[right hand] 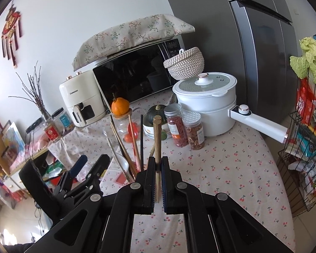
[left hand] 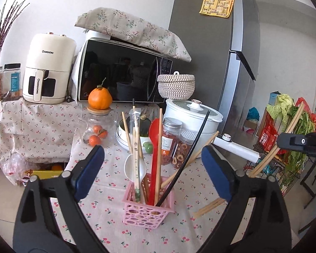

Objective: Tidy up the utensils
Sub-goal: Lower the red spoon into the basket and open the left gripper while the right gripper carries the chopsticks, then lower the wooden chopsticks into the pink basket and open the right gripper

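Gripping wooden chopsticks [right hand: 157,139] in your right tool [right hand: 157,168] | left tool [left hand: 152,164] spread wide before pink utensil basket [left hand: 149,210] on surface | air fryer [left hand: 49,67] reads CHANGHONG

Pink basket [left hand: 149,210] holds upright utensils — red spoon [left hand: 154,147], chopsticks [left hand: 158,156].

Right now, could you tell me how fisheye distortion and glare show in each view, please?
Left wrist view: the fridge edge bows, the microwave door mirrors the room, and the pink basket stays sharp. Right wrist view: the fridge leans strongly, and the held chopsticks look sharp despite being close to the lens.
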